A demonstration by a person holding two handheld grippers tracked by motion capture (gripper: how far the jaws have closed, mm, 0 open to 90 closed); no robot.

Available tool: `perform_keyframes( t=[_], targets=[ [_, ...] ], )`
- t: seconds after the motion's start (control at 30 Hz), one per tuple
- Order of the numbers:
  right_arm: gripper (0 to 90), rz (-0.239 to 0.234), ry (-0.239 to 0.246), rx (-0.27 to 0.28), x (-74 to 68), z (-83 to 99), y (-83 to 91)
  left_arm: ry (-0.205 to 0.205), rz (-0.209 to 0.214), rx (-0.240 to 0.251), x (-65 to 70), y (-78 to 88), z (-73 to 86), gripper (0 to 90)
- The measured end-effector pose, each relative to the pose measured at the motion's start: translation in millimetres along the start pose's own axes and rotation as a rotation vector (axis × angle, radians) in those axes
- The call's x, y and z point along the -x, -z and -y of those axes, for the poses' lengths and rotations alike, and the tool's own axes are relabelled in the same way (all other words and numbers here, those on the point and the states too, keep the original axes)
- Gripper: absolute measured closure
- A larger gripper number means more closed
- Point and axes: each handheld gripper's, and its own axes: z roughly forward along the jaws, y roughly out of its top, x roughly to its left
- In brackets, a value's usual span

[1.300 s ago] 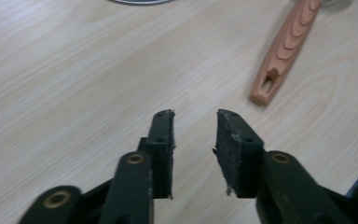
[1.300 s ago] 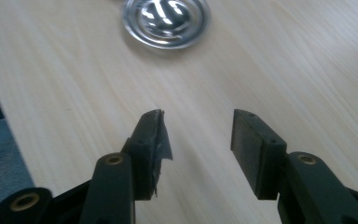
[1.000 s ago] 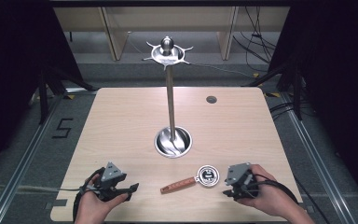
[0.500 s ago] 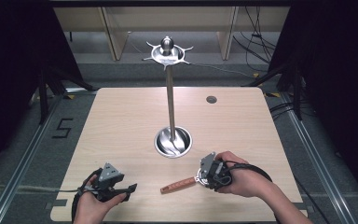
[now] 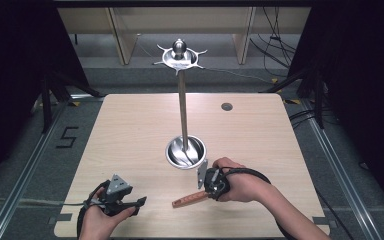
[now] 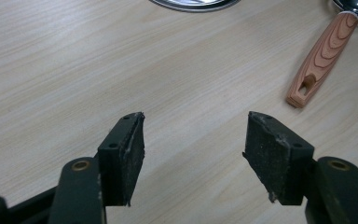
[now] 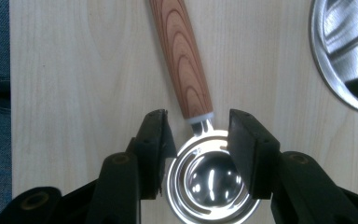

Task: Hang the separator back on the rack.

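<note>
Beside the stand's base, the right gripper, newly arrived, has just been opening, straddling the ladle ungripped; left gripper idles open.

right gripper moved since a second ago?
Yes. The right gripper slid left across the table toward the stand's base, now over the wooden-handled scoop; jaws have just been opening.

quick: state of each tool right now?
Left tool: open, nothing between the jaws, over bare table.
Right tool: open, jaws have just been opening; they straddle the ladle bowl near its wooden handle, not gripping.
</note>
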Motion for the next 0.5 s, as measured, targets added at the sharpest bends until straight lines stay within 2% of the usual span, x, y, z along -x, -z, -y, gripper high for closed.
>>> perform_keyframes(
  t=[0.03, 0.07, 0.1, 0.13, 0.17, 0.2, 0.3, 0.33, 0.4, 0.5],
  targets=[
    [58.0, -0.006, 0.017, 0.000, 1.3, -3.6, -1.3, 0.003, -0.005, 0.001, 0.1, 0.0, -0.1, 36.8],
    [58.0, -0.009, 0.011, -0.005, 1.5, -6.5, -2.1, 0.003, 0.000, 0.001, -0.3, 0.2, 0.0, 36.8],
    [58.0, -0.007, 0.034, 0.000, 3.3, -8.8, -3.5, 0.009, -0.003, 0.008, 0.0, -0.2, 0.2, 36.7],
    [58.3, -0.033, -0.021, -0.050, 0.1, -13.3, -3.7, 0.015, -0.001, 0.016, 0.3, -0.4, 0.4, 36.7],
    [58.3, -0.033, -0.021, -0.050, 0.1, -13.3, -3.7, 0.024, -0.003, 0.023, 0.8, -1.1, 0.6, 36.7],
    [58.5, -0.028, -0.009, -0.031, 0.8, -14.9, -5.2, -0.003, -0.002, 0.001, -0.7, -0.2, 0.4, 36.6],
    [58.6, -0.034, -0.006, -0.053, 0.5, -21.1, -6.7, 0.007, -0.007, 0.011, 1.2, -2.7, 0.7, 36.1],
    [58.6, -0.058, 0.010, -0.011, 1.6, -21.6, -10.9, 0.010, -0.011, 0.015, 1.5, -3.1, 0.7, 36.0],
    [58.5, -0.062, -0.004, -0.039, -0.4, -24.4, -13.9, 0.008, -0.023, 0.016, 1.7, -3.4, 0.5, 35.9],
    [58.4, -0.064, 0.012, -0.038, -0.2, -25.7, -16.7, 0.010, -0.020, 0.020, 1.5, -2.9, 0.6, 35.9]
  ],
)
